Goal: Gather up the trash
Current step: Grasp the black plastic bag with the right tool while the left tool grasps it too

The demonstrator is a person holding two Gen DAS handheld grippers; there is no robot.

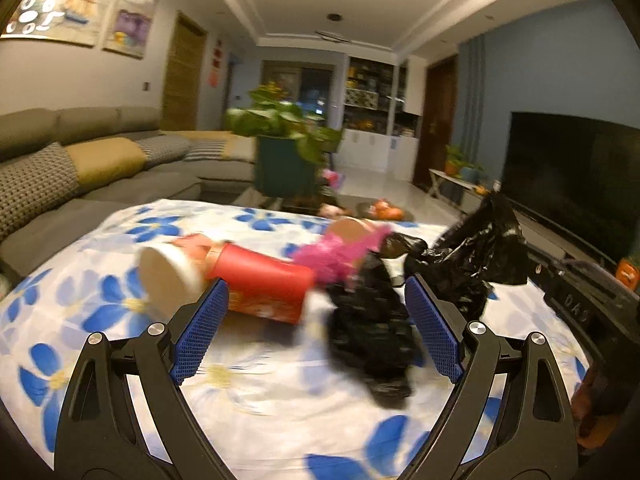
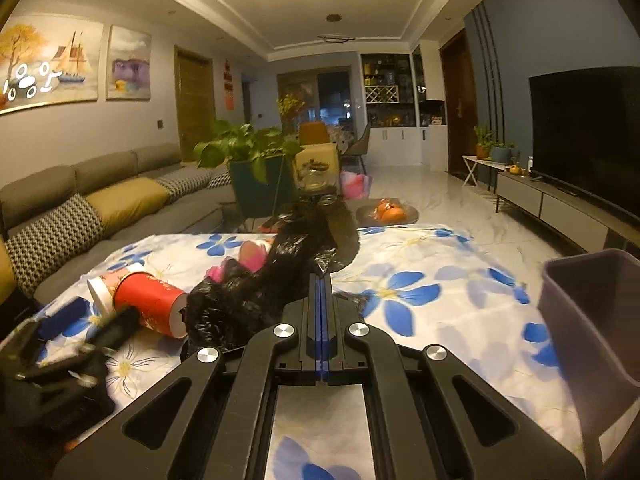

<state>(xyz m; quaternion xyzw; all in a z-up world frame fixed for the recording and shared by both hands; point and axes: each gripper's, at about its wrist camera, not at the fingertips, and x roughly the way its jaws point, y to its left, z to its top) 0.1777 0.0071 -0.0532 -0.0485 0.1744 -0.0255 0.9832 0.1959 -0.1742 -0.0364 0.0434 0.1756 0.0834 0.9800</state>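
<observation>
Two wrist views show a tabletop (image 1: 256,432) covered with a white cloth printed with blue flowers.

Left wrist view: the left tool (image 1: 316,322) fills the lower part of the frame with its blue-padded fingers (image 1: 200,332) spread wide and nothing pressed between them. Between and just beyond them, at centre frame, lies a crumpled black trash bag (image 1: 368,340), blurred, running up toward the right, where it rises into a peak at centre right. Left of centre a red paper cup (image 1: 264,288) lies on its side, touching a white-bottomed cup (image 1: 172,280) at its left end. Behind the red cup sits a pink wrapper (image 1: 336,256), close against the bag. At the right edge part of the right tool (image 1: 580,304) shows as a dark shape. A green potted plant (image 1: 280,148) stands beyond the far edge of the tabletop, upper centre.

Right wrist view: the right tool (image 2: 321,280) sits at centre with its fingers pressed together, pinching a fold of the black trash bag (image 2: 256,288), which bunches to the left of the fingers and stretches upward past them. The red paper cup (image 2: 148,300) lies on its side at left of centre, its open end against the bag. The left tool (image 2: 60,364) appears blurred in the lower left corner. A purple bin (image 2: 592,320) stands at the right edge. A plate of oranges (image 2: 388,212) sits beyond the tabletop, above centre.
</observation>
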